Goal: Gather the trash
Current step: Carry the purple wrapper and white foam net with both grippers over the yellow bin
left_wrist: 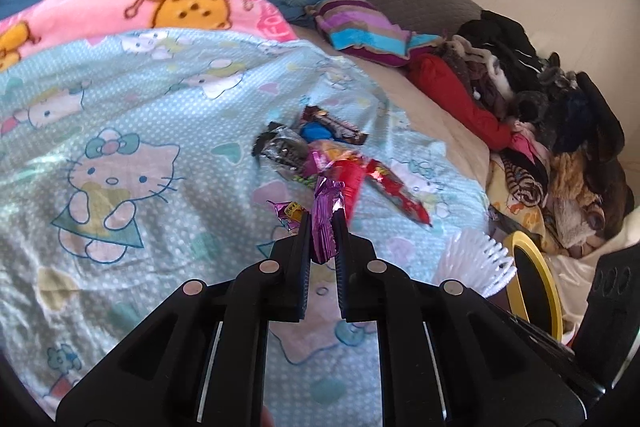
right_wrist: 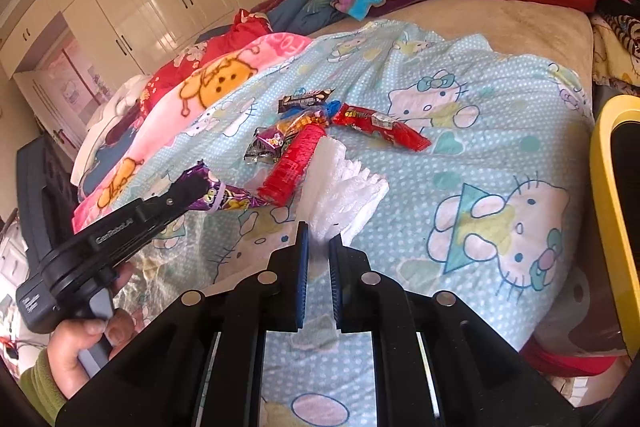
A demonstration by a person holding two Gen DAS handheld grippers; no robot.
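My left gripper (left_wrist: pixel 323 217) is clamped on a purple wrapper (left_wrist: pixel 326 223). The wrapper stands between the fingers with its long axis running along them; its crumpled top sticks out past the tips. In the right wrist view the same wrapper (right_wrist: pixel 224 197) points from that gripper (right_wrist: pixel 192 187) toward the pile.

My right gripper (right_wrist: pixel 318 233) is closed on a white paper piece (right_wrist: pixel 344 183). The paper fans out beyond the tips, widening away from the fingers.

Landmark: the pile (right_wrist: pixel 308 131) of wrappers on the blue blanket (right_wrist: pixel 500 131).
- Both grippers sit on the near side of the pile, the left one to its left, the right one just before it.
- The red tube (right_wrist: pixel 294 163) lies at the pile's near edge, its long axis slanting from the pile toward the left gripper. The white paper overlaps its right side in this view.
- The red wrapper (right_wrist: pixel 380 125) lies right of the pile, its long axis pointing down and to the right.
- The brown bar (right_wrist: pixel 306 99) lies at the pile's far edge, crosswise.

Right of the pile the blanket is bare up to the yellow bin (right_wrist: pixel 612 211) at the bed's edge. Left of the pile lies a pink blanket (right_wrist: pixel 208 87).
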